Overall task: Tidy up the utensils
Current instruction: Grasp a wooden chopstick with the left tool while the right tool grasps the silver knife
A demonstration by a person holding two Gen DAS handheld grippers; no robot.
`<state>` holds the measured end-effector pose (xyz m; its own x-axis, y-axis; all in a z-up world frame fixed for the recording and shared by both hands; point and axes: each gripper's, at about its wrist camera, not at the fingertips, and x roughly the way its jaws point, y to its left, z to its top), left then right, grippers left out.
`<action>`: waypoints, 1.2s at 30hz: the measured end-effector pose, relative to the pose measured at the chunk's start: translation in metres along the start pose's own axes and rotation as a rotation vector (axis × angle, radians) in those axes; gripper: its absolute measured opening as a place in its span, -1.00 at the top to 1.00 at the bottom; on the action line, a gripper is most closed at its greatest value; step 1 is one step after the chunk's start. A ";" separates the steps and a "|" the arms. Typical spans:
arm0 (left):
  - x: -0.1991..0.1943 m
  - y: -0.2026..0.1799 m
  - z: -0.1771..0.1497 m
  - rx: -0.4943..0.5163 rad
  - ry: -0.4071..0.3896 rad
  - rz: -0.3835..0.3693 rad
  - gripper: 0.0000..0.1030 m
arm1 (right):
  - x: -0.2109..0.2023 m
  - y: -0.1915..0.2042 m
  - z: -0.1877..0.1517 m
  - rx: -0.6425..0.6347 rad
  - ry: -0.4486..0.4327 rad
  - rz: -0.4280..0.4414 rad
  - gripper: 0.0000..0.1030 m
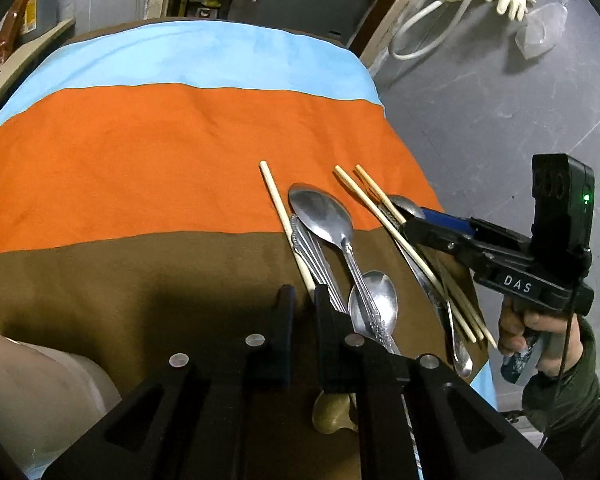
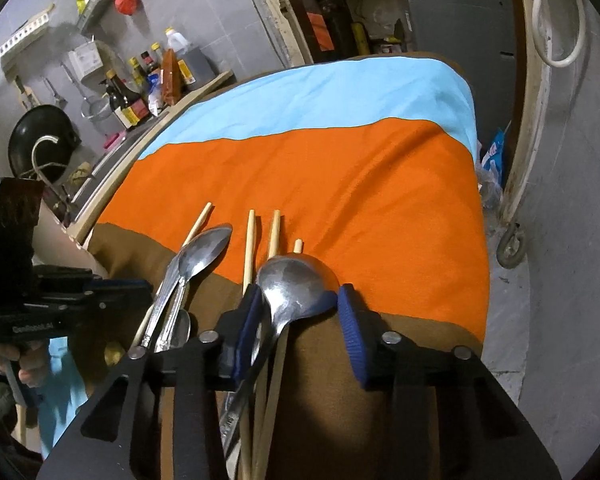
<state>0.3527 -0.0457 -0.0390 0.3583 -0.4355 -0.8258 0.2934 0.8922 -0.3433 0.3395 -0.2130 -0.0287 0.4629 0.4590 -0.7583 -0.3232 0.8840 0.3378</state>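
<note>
Metal spoons and wooden chopsticks lie in two loose groups on a striped cloth (image 1: 140, 152). In the left wrist view my left gripper (image 1: 302, 300) is nearly shut and empty, its fingertips just left of a single chopstick (image 1: 278, 204), a large spoon (image 1: 320, 212) and a smaller spoon (image 1: 374, 300). My right gripper (image 2: 298, 300) is open, its blue pads on either side of a big spoon (image 2: 296, 280) that lies over several chopsticks (image 2: 250, 240). The right gripper also shows in the left wrist view (image 1: 416, 220).
The cloth's right edge (image 1: 432, 184) drops to a grey floor (image 1: 500, 100). A brass spoon (image 1: 332, 412) lies under my left gripper. In the right wrist view a wok (image 2: 40, 140) and sauce bottles (image 2: 132, 96) stand on a counter at the left.
</note>
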 end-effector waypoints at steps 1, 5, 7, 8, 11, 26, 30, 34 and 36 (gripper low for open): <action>-0.001 0.000 0.000 0.005 0.000 0.001 0.86 | -0.001 -0.001 0.000 0.001 -0.002 0.002 0.39; 0.000 -0.002 0.003 0.033 0.012 0.016 0.86 | -0.003 -0.004 -0.002 0.010 -0.009 0.012 0.48; 0.003 -0.006 0.006 0.044 0.028 0.010 0.85 | -0.004 -0.006 -0.002 0.022 -0.012 0.023 0.51; 0.006 -0.008 0.008 0.054 0.034 0.010 0.85 | -0.004 -0.008 -0.002 0.028 -0.014 0.029 0.52; 0.011 -0.014 0.011 0.086 0.047 0.029 0.84 | -0.004 -0.009 -0.002 0.036 -0.017 0.039 0.52; 0.030 -0.011 0.024 0.071 0.065 0.028 0.84 | 0.000 -0.026 0.000 0.132 -0.026 0.094 0.67; 0.030 -0.010 0.024 0.076 0.075 0.021 0.84 | 0.009 -0.030 0.009 0.175 -0.015 0.112 0.67; 0.031 -0.010 0.021 0.080 0.055 0.015 0.87 | 0.013 -0.030 0.013 0.196 -0.007 0.116 0.66; 0.031 -0.011 0.019 0.080 0.037 0.016 0.88 | 0.013 -0.034 0.014 0.221 0.000 0.126 0.66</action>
<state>0.3770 -0.0712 -0.0522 0.3307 -0.4149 -0.8476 0.3583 0.8861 -0.2939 0.3685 -0.2353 -0.0422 0.4300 0.5670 -0.7026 -0.1902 0.8176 0.5434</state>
